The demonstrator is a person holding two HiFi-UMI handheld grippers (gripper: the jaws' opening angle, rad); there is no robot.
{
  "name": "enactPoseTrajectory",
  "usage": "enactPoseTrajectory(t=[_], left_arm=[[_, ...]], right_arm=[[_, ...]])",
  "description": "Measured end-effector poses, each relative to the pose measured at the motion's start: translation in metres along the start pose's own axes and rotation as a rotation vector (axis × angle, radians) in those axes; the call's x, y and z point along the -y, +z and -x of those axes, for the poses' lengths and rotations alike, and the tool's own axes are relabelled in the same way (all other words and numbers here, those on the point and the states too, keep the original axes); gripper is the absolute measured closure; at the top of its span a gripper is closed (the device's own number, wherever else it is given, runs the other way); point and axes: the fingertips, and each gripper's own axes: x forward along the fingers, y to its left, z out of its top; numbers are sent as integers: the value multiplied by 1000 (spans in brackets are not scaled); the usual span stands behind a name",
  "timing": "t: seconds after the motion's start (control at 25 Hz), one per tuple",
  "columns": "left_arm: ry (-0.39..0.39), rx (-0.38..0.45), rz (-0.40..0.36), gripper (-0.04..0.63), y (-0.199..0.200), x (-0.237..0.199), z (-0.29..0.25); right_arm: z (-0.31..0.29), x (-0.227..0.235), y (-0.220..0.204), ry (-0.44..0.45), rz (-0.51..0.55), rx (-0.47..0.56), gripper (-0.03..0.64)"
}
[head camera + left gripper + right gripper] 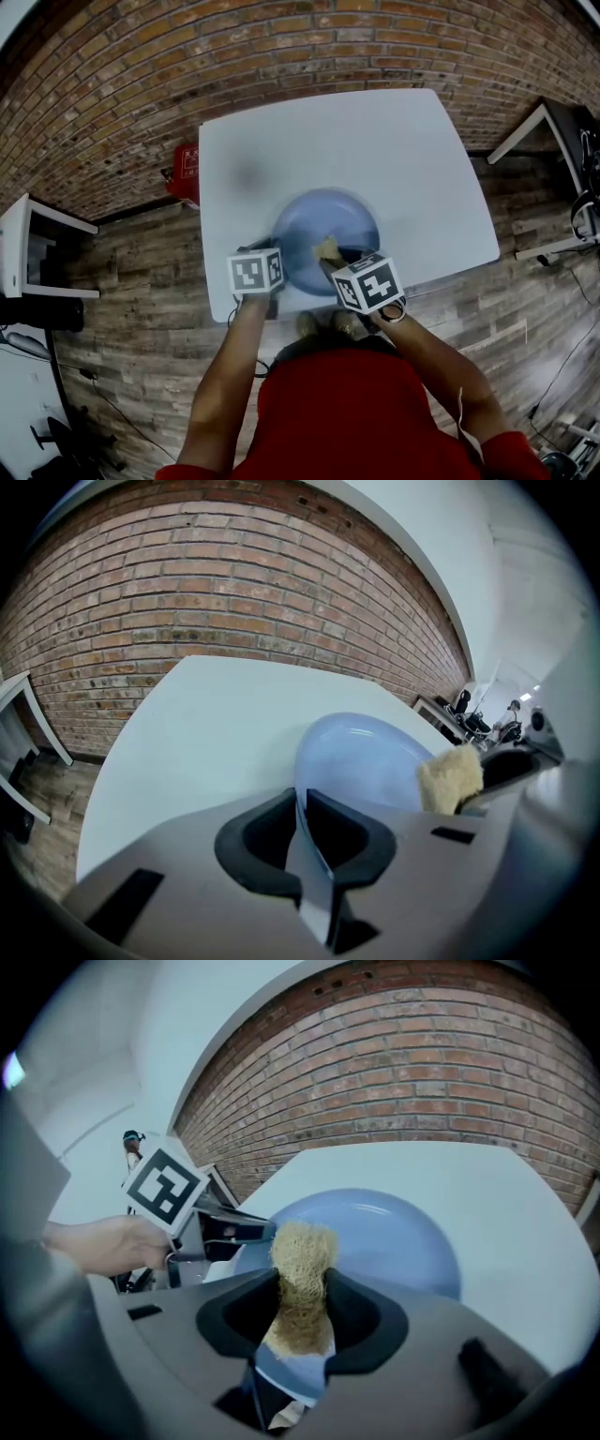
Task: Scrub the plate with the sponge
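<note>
A pale blue plate rests near the front edge of the white table. My left gripper is shut on the plate's near left rim, which runs between its jaws. My right gripper is shut on a tan fibrous sponge. The sponge stands over the near part of the plate. From the left gripper view the sponge shows at the plate's right edge. I cannot tell whether the sponge touches the plate.
A red object sits on the floor by the table's far left corner. White furniture stands at the left, and another table at the right. A brick wall runs behind the table.
</note>
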Motion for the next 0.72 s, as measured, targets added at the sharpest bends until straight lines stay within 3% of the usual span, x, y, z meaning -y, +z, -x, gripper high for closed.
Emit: enactPoseTrajectory(t=[0.12, 0.24, 0.72], left_arm=[[-2, 2, 6, 552, 0, 0, 0], [-2, 0, 10, 552, 0, 1, 0], [-5, 0, -5, 551, -1, -2, 1]], right_arm=[[-16, -37, -4, 76, 27, -24, 463], [-26, -50, -9, 92, 58, -45, 463], [-4, 3, -28, -17, 40, -73, 463]])
